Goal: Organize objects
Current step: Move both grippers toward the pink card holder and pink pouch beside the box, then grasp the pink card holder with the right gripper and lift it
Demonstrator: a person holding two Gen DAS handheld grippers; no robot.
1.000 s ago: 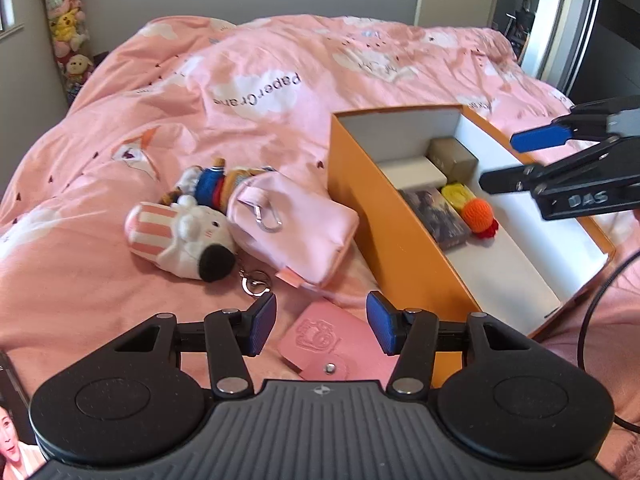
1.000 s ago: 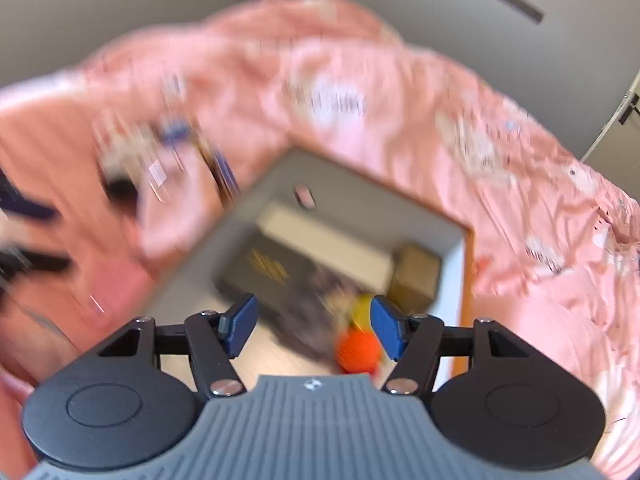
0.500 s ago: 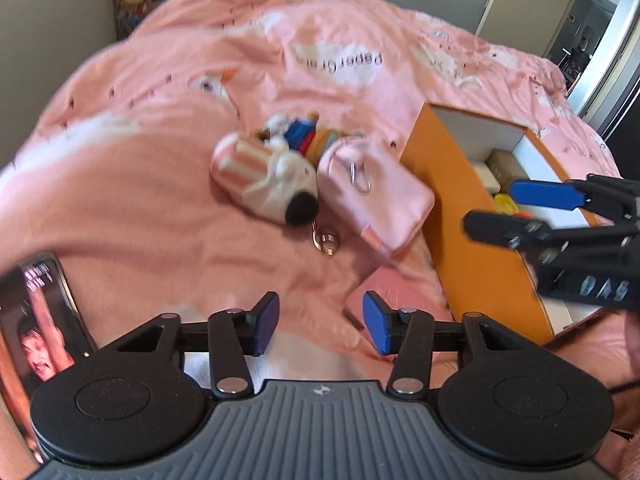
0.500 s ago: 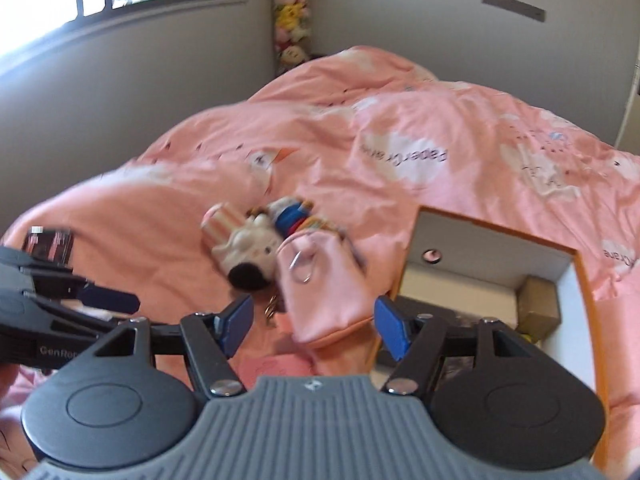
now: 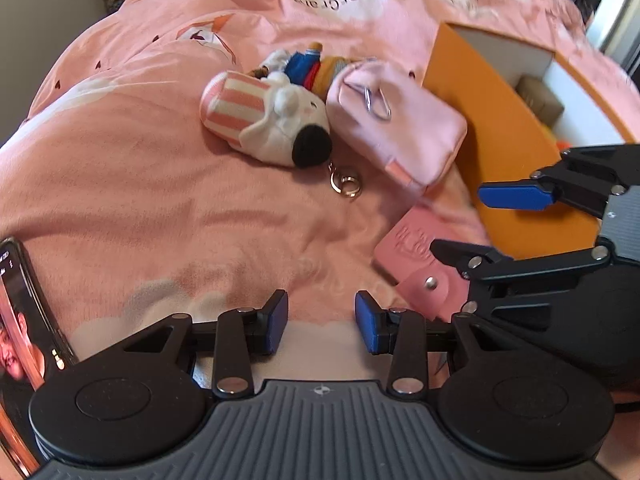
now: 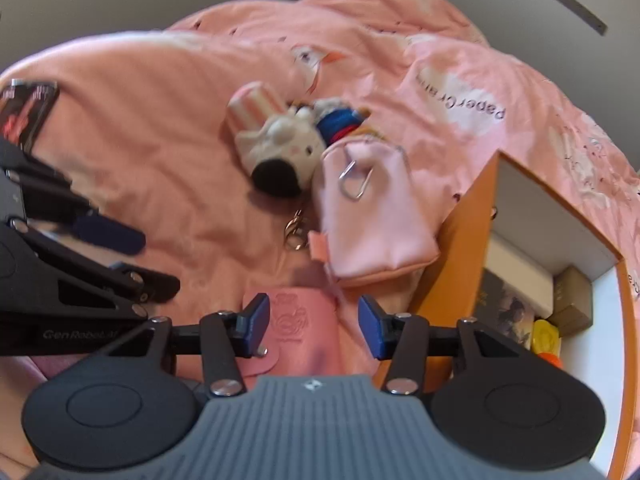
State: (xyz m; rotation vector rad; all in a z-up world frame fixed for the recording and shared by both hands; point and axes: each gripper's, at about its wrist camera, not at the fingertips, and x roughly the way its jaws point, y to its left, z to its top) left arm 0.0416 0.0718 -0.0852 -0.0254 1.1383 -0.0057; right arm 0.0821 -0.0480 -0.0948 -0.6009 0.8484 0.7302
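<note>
A flat pink snap wallet point(image 6: 298, 318) lies on the pink bedspread beside the orange box point(image 6: 456, 256). My right gripper point(image 6: 314, 326) is open and empty, its fingers either side of the wallet just above it. It shows in the left wrist view point(image 5: 472, 222) over the wallet point(image 5: 412, 252). My left gripper point(image 5: 321, 322) is open and empty above bare bedspread. A pink zip pouch point(image 5: 394, 128), a striped white plush point(image 5: 264, 118) and a small doll point(image 5: 308, 66) lie together left of the box point(image 5: 500, 128).
A metal key ring point(image 5: 344, 182) lies by the plush. The box holds a white carton point(image 6: 520, 268), brown cubes point(image 6: 572, 292), a dark card point(image 6: 508, 308) and a yellow-orange toy point(image 6: 546, 340). A phone point(image 5: 20, 320) lies at the left edge.
Both grippers swung left, away from the box. My right gripper came down over the pink wallet. My left gripper moved left over bare bedspread. Nothing was picked up.
</note>
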